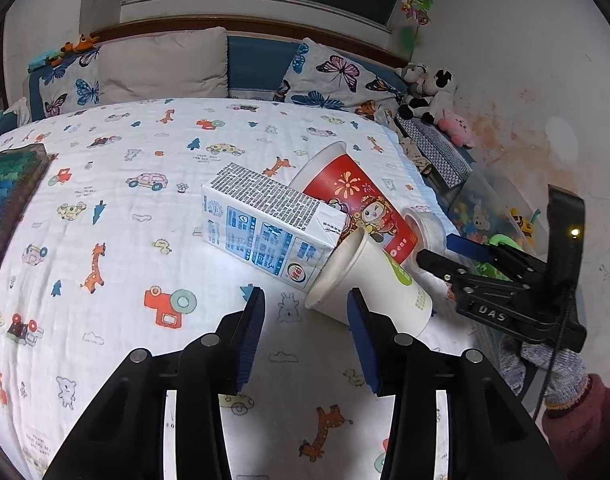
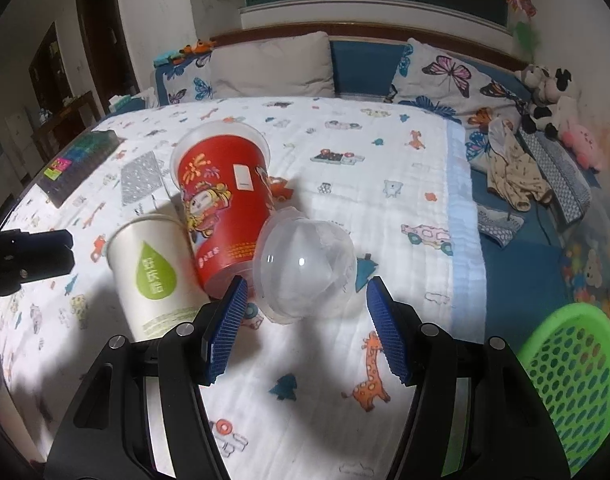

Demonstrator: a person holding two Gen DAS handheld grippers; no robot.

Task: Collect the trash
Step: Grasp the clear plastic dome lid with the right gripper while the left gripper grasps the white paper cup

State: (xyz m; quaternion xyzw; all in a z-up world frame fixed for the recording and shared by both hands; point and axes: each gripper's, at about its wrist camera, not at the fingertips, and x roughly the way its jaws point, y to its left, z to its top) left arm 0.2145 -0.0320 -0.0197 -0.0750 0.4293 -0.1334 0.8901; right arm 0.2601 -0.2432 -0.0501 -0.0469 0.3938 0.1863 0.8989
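"DAS" embossed on right gripper body; carton print illegible.

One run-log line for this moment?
trash: white cup, red cup, milk carton, clear lid on bed | both jaws open, empty

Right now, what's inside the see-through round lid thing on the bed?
Nothing solid shows inside the clear dome lid: only the printed bedspread and light glints show through it. Its rim on the red cup side is hidden behind a tong pad.
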